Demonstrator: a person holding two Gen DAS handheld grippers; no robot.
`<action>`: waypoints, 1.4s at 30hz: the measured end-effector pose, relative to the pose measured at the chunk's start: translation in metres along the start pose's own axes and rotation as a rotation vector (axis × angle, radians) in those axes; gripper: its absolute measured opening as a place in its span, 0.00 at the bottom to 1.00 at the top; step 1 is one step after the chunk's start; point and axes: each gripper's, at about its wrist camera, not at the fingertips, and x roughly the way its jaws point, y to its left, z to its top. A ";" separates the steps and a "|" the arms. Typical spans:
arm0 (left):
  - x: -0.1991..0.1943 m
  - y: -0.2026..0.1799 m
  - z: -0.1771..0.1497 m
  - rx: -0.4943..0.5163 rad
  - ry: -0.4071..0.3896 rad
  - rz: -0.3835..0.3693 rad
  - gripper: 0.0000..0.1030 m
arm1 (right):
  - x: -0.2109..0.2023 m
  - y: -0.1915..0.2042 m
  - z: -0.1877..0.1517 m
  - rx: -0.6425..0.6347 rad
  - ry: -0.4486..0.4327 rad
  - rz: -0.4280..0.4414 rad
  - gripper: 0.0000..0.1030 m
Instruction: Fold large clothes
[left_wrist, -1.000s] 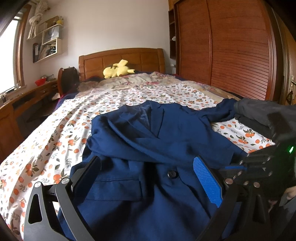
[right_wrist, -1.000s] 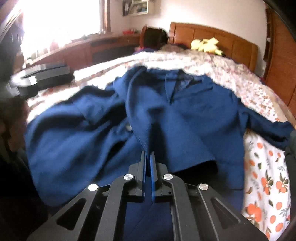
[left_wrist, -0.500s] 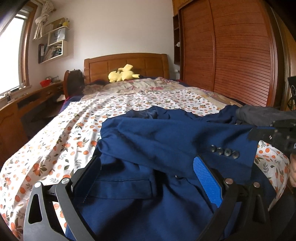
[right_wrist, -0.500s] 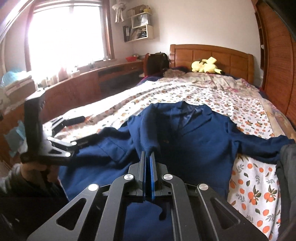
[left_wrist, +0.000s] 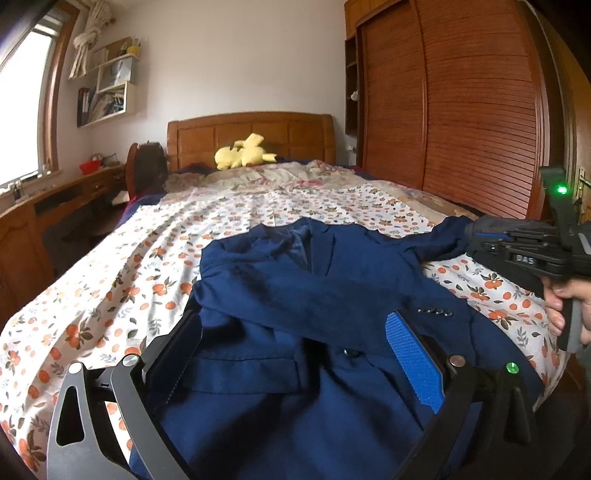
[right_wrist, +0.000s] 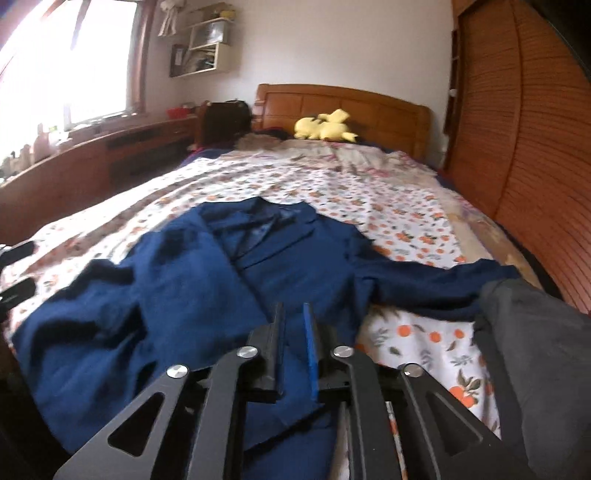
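Navy blazer (left_wrist: 295, 291) half folded on bed (left_wrist: 110, 280)
One sleeve crosses the front, other outstretched; left tool (left_wrist: 295, 354) wide open, empty; right tool (right_wrist: 293, 343) opening, empty.

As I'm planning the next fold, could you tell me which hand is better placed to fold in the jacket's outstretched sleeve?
Right. The right gripper is on the same side as the outstretched sleeve, its jaws opening with nothing between them; the left gripper sits over the jacket's lower front.
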 end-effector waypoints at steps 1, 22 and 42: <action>0.000 -0.003 0.000 0.010 -0.004 0.007 0.97 | 0.004 -0.002 -0.001 0.003 0.004 0.009 0.15; 0.022 -0.034 -0.003 0.032 0.063 0.044 0.97 | 0.092 0.026 -0.063 -0.075 0.191 0.178 0.31; 0.071 -0.037 0.020 0.049 0.102 0.068 0.97 | 0.090 0.022 -0.066 -0.054 0.175 0.199 0.32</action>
